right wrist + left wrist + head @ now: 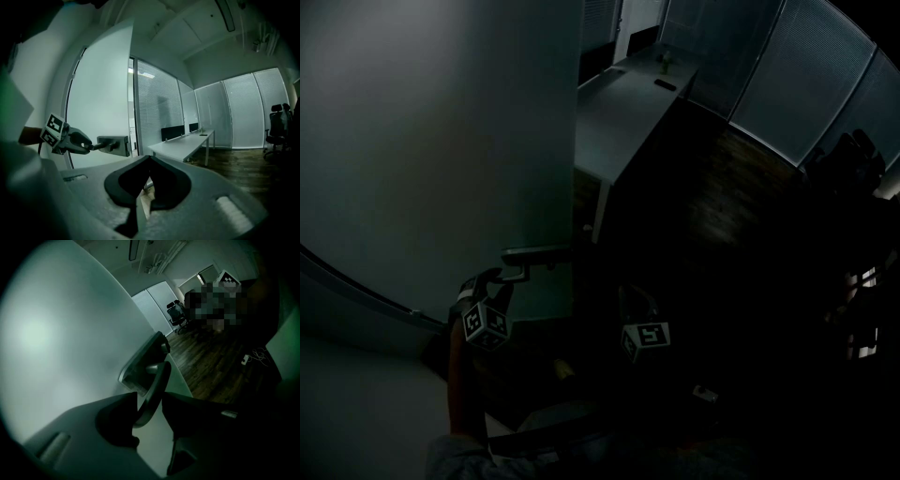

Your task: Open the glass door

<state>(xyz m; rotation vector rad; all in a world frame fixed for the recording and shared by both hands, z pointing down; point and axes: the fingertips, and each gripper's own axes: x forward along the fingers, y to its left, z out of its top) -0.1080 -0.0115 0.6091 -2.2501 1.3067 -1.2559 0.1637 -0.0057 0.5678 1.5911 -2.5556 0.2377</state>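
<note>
W/ L gripper (149,398) clamped on lever handle (158,373) at free edge of glass door (70,333) & R gripper (149,164) pinched shut, empty, off to the side: pull in smooth arc w/ door's swing, no wrist twist, firm hold.

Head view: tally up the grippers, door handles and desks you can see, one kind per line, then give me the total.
grippers: 2 (left gripper, right gripper)
door handle: 1
desk: 1
total: 4
</note>
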